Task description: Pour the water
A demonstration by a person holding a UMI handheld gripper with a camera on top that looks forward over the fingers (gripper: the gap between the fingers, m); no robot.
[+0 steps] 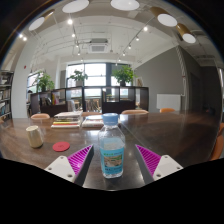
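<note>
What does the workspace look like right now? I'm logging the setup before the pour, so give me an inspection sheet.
Surface: dark wooden table, reflective.
Job's things: clear water bottle with blue label and cap on, upright between the fingers; light cup off to the side, beyond the fingers.
Clutter: pink round coaster near the cup; stack of books or papers farther back.
Gripper: gripper open, a gap showing between each pad and the bottle.
Cables: nothing seen.
Surroundings: chairs, potted plants, large windows, ceiling lights.
</note>
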